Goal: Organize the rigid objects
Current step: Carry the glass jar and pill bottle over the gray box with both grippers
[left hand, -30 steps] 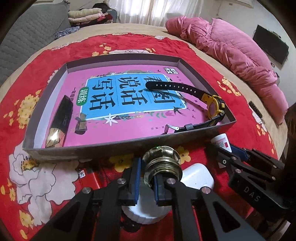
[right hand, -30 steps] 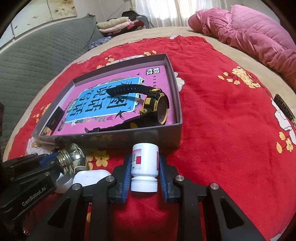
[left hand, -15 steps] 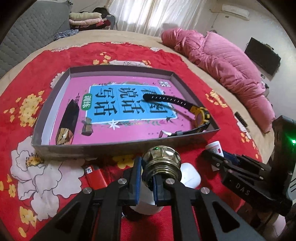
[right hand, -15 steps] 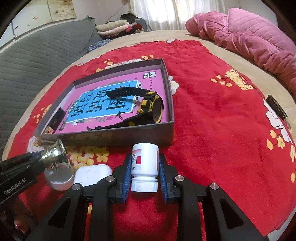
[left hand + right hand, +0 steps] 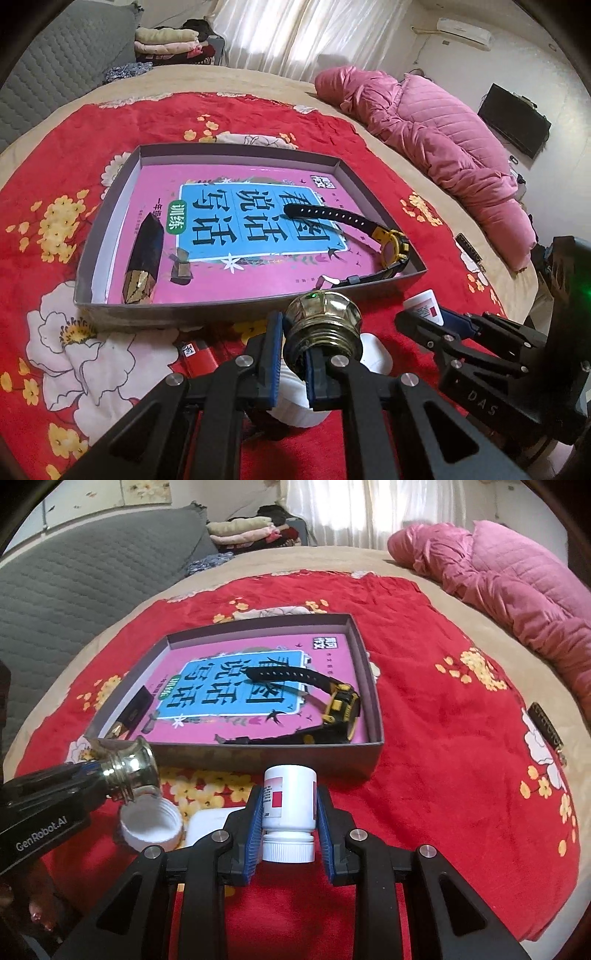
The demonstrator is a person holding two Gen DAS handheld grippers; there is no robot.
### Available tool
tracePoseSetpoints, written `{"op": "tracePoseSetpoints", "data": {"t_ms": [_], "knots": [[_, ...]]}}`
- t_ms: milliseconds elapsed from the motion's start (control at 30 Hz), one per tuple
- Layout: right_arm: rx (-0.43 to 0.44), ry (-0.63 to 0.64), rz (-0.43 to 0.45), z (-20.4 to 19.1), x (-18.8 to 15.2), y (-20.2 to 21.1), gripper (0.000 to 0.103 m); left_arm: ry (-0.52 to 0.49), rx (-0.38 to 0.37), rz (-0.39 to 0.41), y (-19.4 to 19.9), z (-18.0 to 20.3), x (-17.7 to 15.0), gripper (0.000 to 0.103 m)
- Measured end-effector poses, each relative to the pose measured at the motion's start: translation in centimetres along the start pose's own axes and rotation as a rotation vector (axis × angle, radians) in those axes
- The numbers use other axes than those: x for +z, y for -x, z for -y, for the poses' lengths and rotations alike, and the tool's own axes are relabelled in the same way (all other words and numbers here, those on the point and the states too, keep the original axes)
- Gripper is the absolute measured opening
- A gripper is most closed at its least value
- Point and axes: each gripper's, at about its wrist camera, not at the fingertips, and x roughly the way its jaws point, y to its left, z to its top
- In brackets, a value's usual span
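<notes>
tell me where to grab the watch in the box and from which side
Grip the watch at its yellow case, coming from above: it stands on edge near the box wall with both straps spread flat, so the case is the tallest, stiffest part.

Pink book (image 5: 258,273) cover, blue panel: large black characters 看图说话写话; green oval 训练.
Left gripper (image 5: 107,779), side of body: "GenRobot.AI", white lettering.
Right gripper (image 5: 424,317), body: "DAS".
White pill bottle (image 5: 290,801): red-patched label, print too small to read.
</notes>
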Motion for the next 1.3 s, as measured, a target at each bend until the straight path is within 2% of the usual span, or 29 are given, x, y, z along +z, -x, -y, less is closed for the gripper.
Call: {"op": "tracePoseSetpoints", "data": {"t_ms": [600,867,1300], "knots": [[-0.003,0.05,0.032,-1.7,0.8,1.7,0.027,0.003,0.001,0.047,2.0,-0.5,0.6,0.01],[0.014,-0.001,0.033,-1.3,1.1,1.8,0.027,0.01,0.002,0.06,1.9,-0.9,0.9,0.01],[0.014,-0.005,0.043,-2.0,1.9,1.4,0.027,-0.002,0.019,0.113,2.8,-1.1,1.5,0.01]]}}
